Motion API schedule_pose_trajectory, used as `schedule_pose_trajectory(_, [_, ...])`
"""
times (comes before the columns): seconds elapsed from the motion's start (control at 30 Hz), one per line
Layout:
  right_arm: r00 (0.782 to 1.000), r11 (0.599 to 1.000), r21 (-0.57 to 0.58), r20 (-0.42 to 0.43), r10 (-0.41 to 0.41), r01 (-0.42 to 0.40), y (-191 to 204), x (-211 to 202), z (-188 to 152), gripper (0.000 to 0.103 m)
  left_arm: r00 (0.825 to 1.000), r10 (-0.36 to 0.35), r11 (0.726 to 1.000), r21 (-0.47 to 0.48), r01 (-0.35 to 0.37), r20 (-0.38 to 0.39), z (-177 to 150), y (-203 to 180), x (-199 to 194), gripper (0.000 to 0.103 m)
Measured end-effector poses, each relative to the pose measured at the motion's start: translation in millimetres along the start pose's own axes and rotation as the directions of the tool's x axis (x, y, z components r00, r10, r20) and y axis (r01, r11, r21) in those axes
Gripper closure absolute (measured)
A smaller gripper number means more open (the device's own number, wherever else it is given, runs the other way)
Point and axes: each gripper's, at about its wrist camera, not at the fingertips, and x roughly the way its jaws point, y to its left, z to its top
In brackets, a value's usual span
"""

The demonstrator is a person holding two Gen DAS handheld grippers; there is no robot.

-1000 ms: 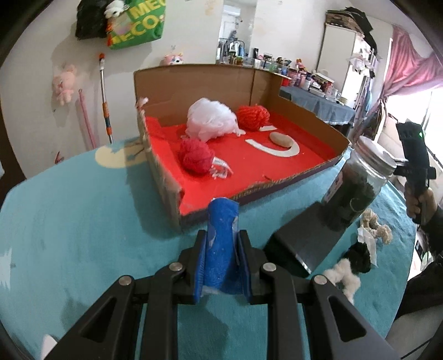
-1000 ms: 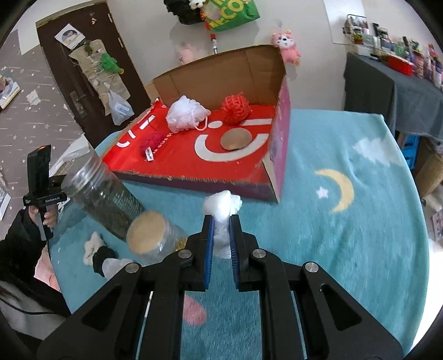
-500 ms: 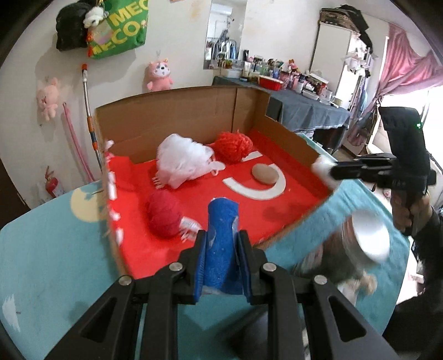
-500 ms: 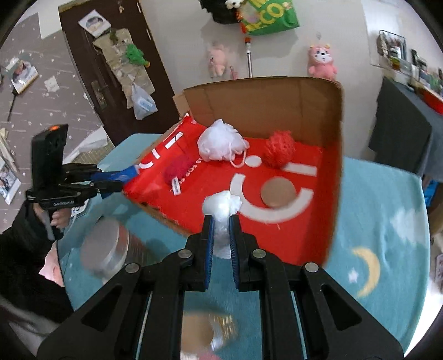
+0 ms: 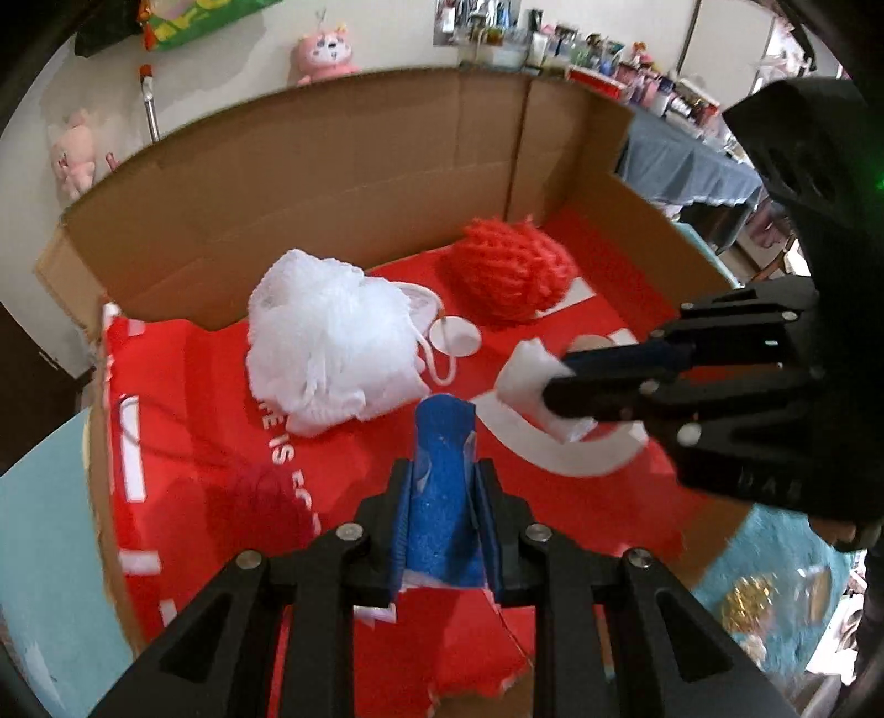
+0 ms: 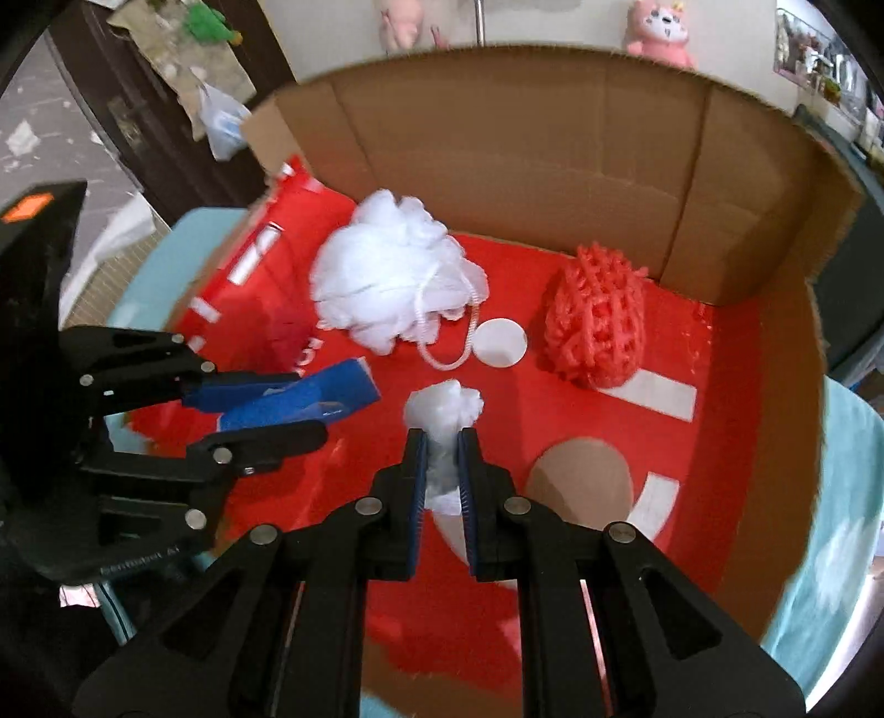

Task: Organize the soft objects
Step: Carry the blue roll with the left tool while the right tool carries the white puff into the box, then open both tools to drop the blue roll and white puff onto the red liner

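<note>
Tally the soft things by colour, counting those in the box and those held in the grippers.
White: 2, the bath pouf and the wad in the right gripper.
Red: 2, the mesh ball and the yarn ball.
Blue: 1, the sponge in the left gripper.
Total: 5.

1. This is a lived-in home room: pink plush toys (image 5: 326,52) hang on the pale wall.
2. A side table (image 5: 696,165) under a blue-grey cloth is crowded with bottles and jars.
3. A dark door (image 6: 166,99) has bags hanging on it.
</note>
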Motion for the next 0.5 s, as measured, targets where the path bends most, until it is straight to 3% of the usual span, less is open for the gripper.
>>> schedule_pose_trajectory(0.23, [0.997,0.999,0.016,-0.068,-0.034,0.035,-10,26,15,0.092,0.999,0.029,1.000,-0.004,-0.029,-0.043,8,9,21,0.079])
schedule_pose_trajectory(0.5, [0.996,0.999,0.026,-0.084,-0.031,0.034,-12,30,13,0.091,0.998,0.045,0.999,0.007,-0.044,-0.052,6,13,27,0.079])
